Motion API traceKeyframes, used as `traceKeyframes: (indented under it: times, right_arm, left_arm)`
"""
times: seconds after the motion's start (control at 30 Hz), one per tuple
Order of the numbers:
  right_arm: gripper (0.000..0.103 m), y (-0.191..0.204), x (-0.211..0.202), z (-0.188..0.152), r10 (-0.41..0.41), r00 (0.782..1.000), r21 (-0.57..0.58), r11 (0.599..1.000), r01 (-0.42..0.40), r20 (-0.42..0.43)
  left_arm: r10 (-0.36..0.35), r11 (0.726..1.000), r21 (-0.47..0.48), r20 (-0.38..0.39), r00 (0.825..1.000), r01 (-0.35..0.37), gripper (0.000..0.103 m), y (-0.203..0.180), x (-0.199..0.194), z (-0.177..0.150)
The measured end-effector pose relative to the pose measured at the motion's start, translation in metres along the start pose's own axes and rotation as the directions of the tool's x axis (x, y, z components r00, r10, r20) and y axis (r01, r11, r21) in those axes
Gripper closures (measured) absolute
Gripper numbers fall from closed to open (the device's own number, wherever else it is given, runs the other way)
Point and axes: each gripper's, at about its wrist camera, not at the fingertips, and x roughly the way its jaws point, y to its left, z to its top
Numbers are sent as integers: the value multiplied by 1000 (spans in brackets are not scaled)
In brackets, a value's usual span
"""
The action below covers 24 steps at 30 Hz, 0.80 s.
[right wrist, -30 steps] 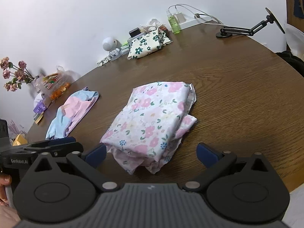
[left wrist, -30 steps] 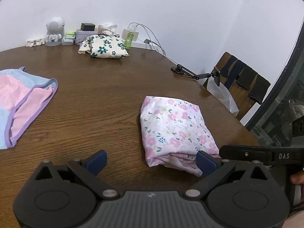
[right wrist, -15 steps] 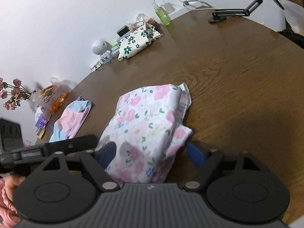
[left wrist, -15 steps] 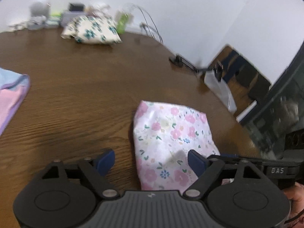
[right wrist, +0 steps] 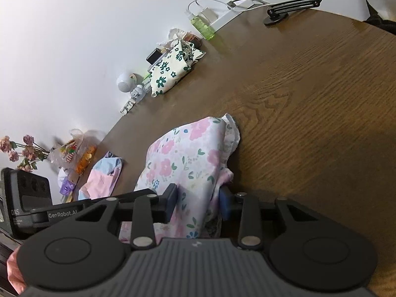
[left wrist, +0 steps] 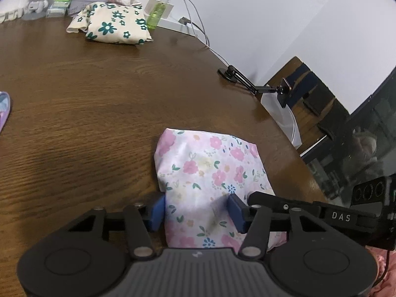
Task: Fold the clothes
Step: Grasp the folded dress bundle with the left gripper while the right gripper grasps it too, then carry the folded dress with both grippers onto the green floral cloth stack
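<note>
wooden table (left wrist: 99, 113) | pink floral garment (left wrist: 208, 173) between both closing hand-held grippers (left wrist: 195, 210) (right wrist: 198, 201)

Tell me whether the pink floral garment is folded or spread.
Folded: the pink floral garment lies as a compact, layered bundle on the table.

I'm seeing a green bottle (left wrist: 158, 12) and white cable (left wrist: 198, 28) sitting at the table's (left wrist: 86, 94) far edge, a black clamp arm (left wrist: 250, 83) sticking off its right edge, flowers (right wrist: 21, 152) standing far left.
</note>
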Motion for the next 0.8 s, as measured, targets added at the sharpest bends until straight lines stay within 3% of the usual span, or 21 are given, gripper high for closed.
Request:
traceKeyframes:
  times: [0.17, 0.43, 0.67, 0.8]
  right_arm:
    - [76, -9, 10, 7, 46, 999, 42, 998, -45, -18]
    - [89, -15, 23, 16, 114, 992, 66, 992, -110, -58]
    - [90, 10, 24, 40, 152, 988, -21, 988, -153, -37]
    - [90, 37, 22, 68, 194, 981, -93, 977, -195, -10]
  left_arm:
    - [-8, 1000, -6, 8, 1000, 8, 60, 4, 3, 5]
    - [-55, 997, -49, 66, 996, 58, 84, 11, 2, 6]
    - [-88, 994, -50, 165, 982, 97, 85, 11, -24, 22]
    - [-91, 995, -10, 256, 962, 96, 85, 1, -51, 51]
